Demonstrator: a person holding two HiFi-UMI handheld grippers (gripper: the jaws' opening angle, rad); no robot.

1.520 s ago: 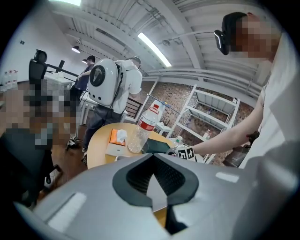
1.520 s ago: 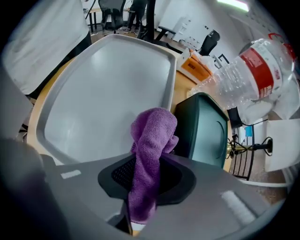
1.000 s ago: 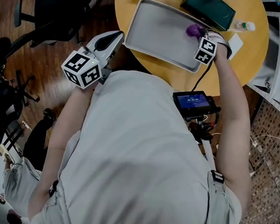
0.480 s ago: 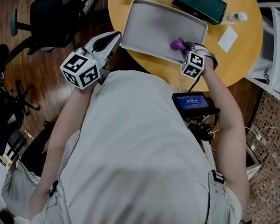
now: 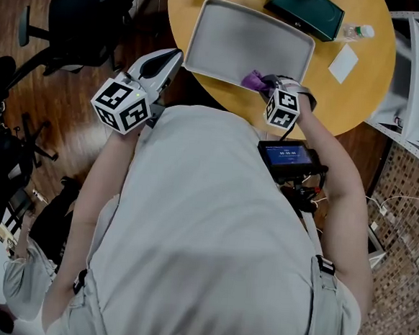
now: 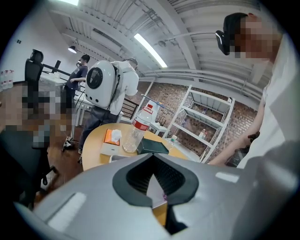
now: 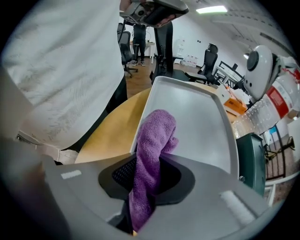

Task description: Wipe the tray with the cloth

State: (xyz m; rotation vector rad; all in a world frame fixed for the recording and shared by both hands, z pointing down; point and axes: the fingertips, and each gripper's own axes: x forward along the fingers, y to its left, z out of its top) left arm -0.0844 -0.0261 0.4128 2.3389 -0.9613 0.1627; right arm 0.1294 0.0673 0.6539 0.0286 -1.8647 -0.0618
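Dark plank flooring (image 5: 62,108) surrounds a round worktop (image 5: 360,88) of pale yellow wood with a smooth matt face. On it lies the tray (image 5: 241,35), a shallow grey rectangle with rounded corners, a raised rim and a dull, even surface. The cloth (image 5: 254,80) is a small purple rag of nubbly terry pile, bunched into a thick roll; it sits at the tray's near rim, towards the right-hand end, its free end slumped over onto the grey floor of the tray. The right gripper (image 7: 143,197) points steeply down, and its jaws are clamped tight on the cloth's lower part (the pile bulges out above the dark ribbed pads). The left gripper (image 5: 176,56), white-shelled, has its jaws brought together with nothing between them and hangs off the worktop's edge, close to the tray's left corner. Beyond the tray lie a dark green flat case (image 5: 308,12), a clear plastic bottle (image 5: 357,32) and a white card (image 5: 343,64).
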